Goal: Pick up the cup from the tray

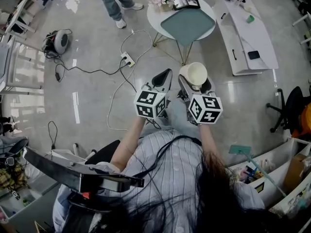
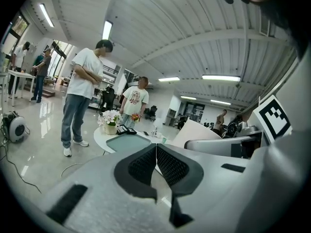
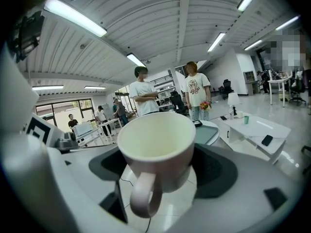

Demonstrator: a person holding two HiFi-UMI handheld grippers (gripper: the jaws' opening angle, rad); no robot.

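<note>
1. Hold: the right gripper (image 1: 196, 85) is clamped on the cream ceramic cup with a loop handle (image 3: 156, 142), one dark pad against each side of its wall. The handle points back toward the gripper's camera, so the pads bear on smooth wall rather than on the loop.
2. The cup is upright with its mouth up and looks empty. Keeping it level is probably habit rather than need.
3. The cup hangs in the air over the pale floor, close in front of the person. It is well apart from the flat teal rectangular tray (image 1: 187, 23), which lies on the round white table (image 1: 152, 19) further ahead. By that, the pick-up looks done.
4. The left gripper (image 2: 156, 163) has its ribbed black fingers pressed together with nothing between them. It is held just beside the right one, likely parked because one gripper is enough for the cup.
5. Bystanders stand beyond the table, clear of both grippers.
</note>
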